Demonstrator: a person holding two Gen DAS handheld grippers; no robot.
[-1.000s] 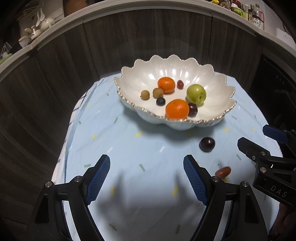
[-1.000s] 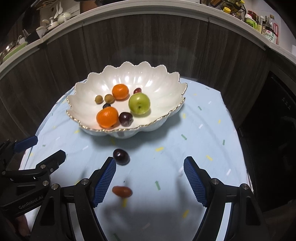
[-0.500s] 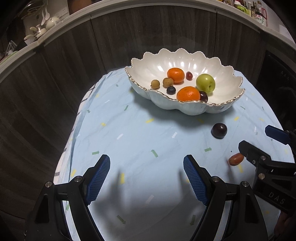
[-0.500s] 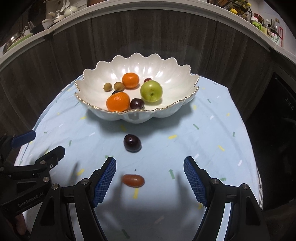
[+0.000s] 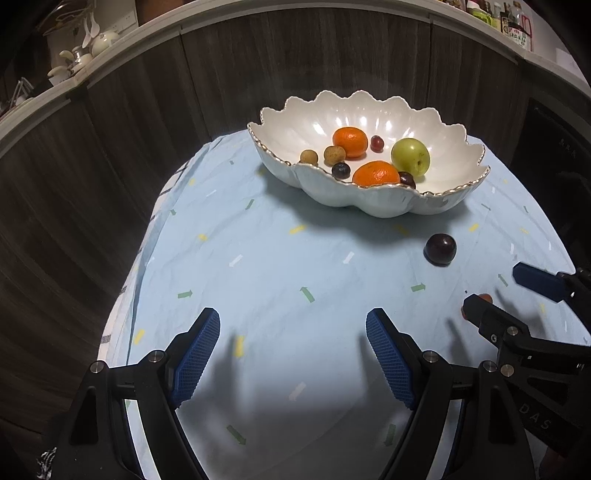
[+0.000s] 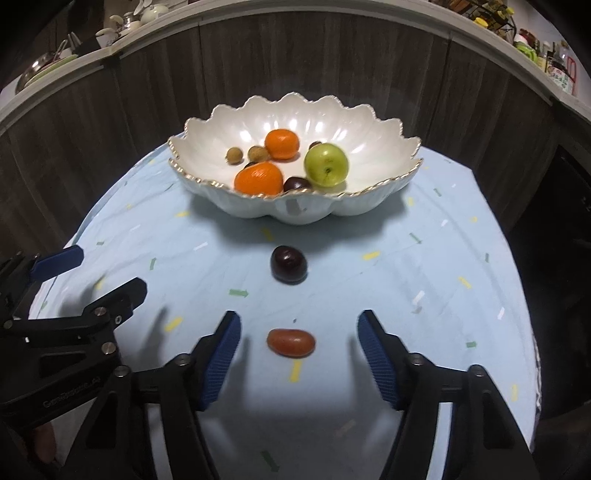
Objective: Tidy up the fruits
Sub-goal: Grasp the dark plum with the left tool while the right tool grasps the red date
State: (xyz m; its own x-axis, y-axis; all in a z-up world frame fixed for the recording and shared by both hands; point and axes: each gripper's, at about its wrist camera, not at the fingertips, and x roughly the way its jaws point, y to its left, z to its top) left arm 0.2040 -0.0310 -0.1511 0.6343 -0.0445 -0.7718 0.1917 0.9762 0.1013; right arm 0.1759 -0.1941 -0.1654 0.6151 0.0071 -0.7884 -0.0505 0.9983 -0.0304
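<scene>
Legibly, the only writing to be made out is "DAS" in pale letters on the black body of the right gripper where it juts into the left wrist view, and a faint word beginning "Gen" on the left gripper at the near left of the right wrist view; the rest of that word is too blurred to read, as are the labels on the bottles on the far shelf. On the desk, covered by a pale blue cloth with small arrow marks, a reddish-brown oval fruit lies with its long axis running left to right, between the blue pads of the right gripper, whose jaws stand wide apart and touch nothing. Just beyond it, toward the bowl, sits a round dark plum, apart from both the oval fruit and the bowl. The white scalloped bowl with a gold rim stands at the far side and holds two oranges, a green apple, two small tan fruits and a few small dark fruits. The left gripper's jaws likewise gape wide and hold nothing, over bare cloth at the near left.
</scene>
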